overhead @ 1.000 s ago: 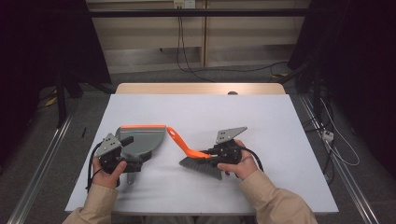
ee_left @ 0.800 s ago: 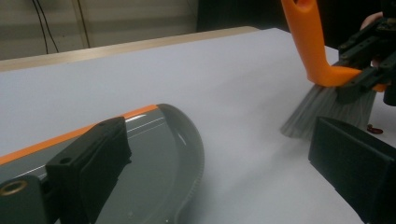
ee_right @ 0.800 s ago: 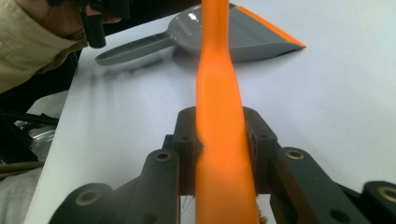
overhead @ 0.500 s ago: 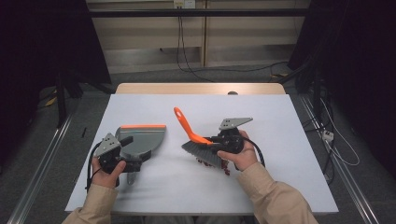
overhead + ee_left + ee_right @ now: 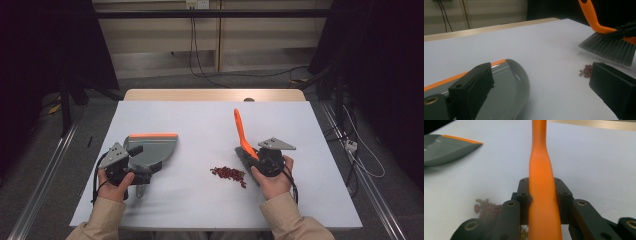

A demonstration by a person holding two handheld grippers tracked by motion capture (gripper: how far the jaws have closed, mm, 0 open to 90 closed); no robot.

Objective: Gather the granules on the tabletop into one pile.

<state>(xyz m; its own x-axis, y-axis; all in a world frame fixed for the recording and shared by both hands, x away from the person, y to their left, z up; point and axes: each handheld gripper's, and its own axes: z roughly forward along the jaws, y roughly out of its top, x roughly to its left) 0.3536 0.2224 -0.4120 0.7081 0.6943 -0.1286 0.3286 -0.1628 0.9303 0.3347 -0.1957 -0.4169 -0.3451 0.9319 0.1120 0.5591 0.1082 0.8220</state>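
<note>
Clamping the orange brush handle (image 5: 541, 195), the right gripper (image 5: 541, 197) has its jaws pressed on both sides of it; in the high view the handle rises up and away from the right hand (image 5: 272, 175). Brush (image 5: 610, 47) bristles hang just above the white table (image 5: 200, 120), near a small pile of red beans (image 5: 229, 173), which lies just left of the right gripper. Left gripper (image 5: 131, 167) sits at the grey dustpan (image 5: 152, 150), orange-edged, flat on the table, well apart from the beans. One left jaw lies over the pan, the other stands beside it, so the jaws are wide and nothing is pinched.
</note>
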